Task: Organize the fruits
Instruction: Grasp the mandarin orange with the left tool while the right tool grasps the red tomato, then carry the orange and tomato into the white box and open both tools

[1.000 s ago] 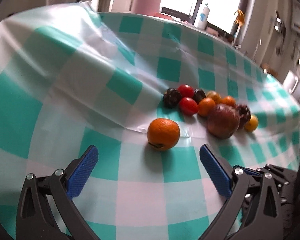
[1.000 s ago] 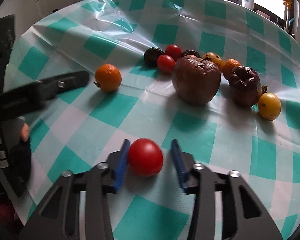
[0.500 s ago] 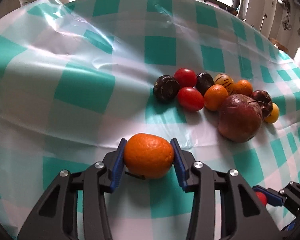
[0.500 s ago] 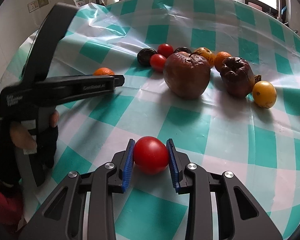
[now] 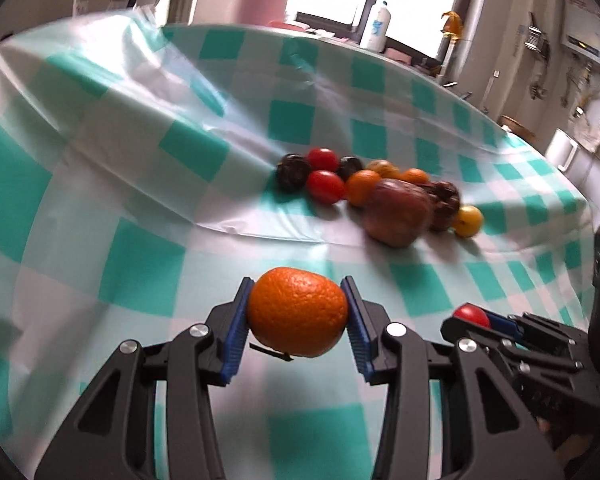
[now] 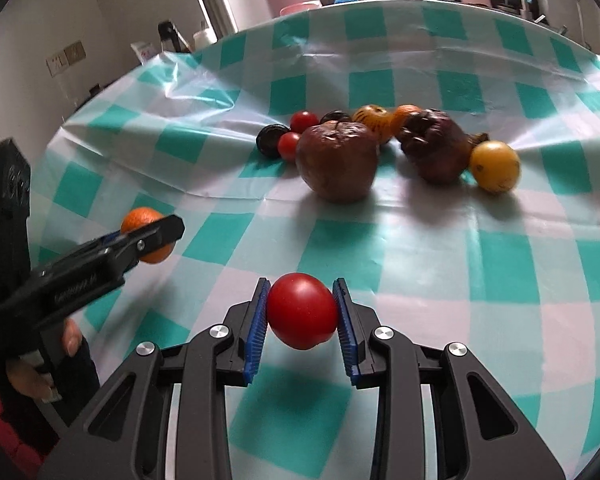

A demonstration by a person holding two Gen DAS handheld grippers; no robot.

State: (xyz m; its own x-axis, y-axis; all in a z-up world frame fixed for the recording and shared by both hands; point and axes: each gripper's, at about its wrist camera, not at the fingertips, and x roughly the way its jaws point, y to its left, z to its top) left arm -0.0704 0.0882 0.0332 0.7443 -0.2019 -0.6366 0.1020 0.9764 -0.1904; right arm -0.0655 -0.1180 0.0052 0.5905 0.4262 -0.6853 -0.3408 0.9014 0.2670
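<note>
Left wrist view: left gripper (image 5: 298,314) clamps pebbly-skinned orange (image 5: 298,312) above checked tablecloth (image 5: 140,264) near its front edge, apparently lifted; right gripper (image 6: 302,316) clamps smooth red tomato (image 6: 302,316); fruit cluster (image 6: 336,160) mid-cloth.

Orange (image 5: 298,311) and red tomato (image 6: 302,316) clamped aloft, remaining fruits (image 6: 342,160) clustered on cloth
</note>
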